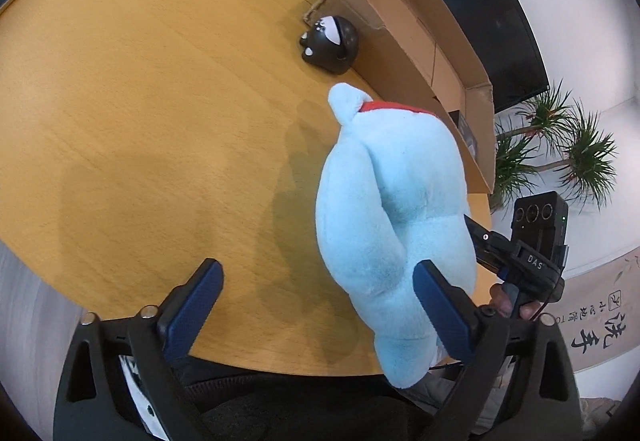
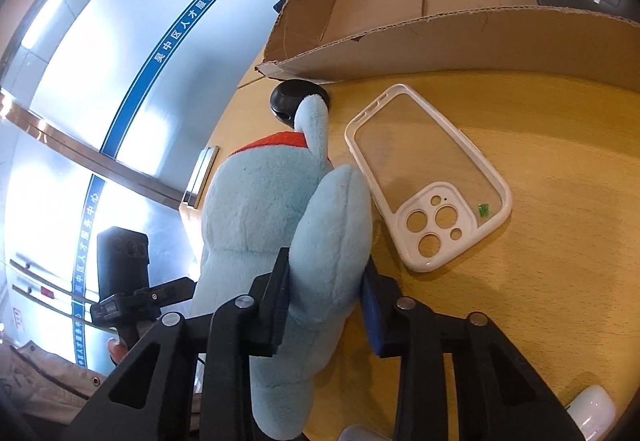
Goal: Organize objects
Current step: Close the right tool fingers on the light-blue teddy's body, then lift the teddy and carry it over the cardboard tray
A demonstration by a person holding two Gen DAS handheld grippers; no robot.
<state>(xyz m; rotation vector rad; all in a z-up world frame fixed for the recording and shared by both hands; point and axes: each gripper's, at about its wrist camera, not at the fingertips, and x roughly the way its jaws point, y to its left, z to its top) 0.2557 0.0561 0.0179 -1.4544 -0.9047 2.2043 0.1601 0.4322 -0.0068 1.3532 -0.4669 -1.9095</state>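
Note:
A light blue plush toy (image 1: 392, 209) with a red collar stands on the round wooden table (image 1: 160, 121). My right gripper (image 2: 326, 265) is shut on one of the soft limbs of the plush (image 2: 256, 201), with both pads pressing into it. My left gripper (image 1: 318, 277) is open; its right finger (image 1: 440, 309) sits against the plush's near side, and the left finger is well clear of it. A black round toy (image 1: 330, 45) with white paw marks lies beyond the plush, against an open cardboard box (image 1: 420, 53).
A clear phone case (image 2: 428, 177) with a white rim lies flat to the right of the plush, in front of the cardboard box (image 2: 400, 1). A white earbud case (image 2: 592, 413) sits near the table edge. A dark screen (image 1: 492, 25) and plants (image 1: 560, 153) stand behind.

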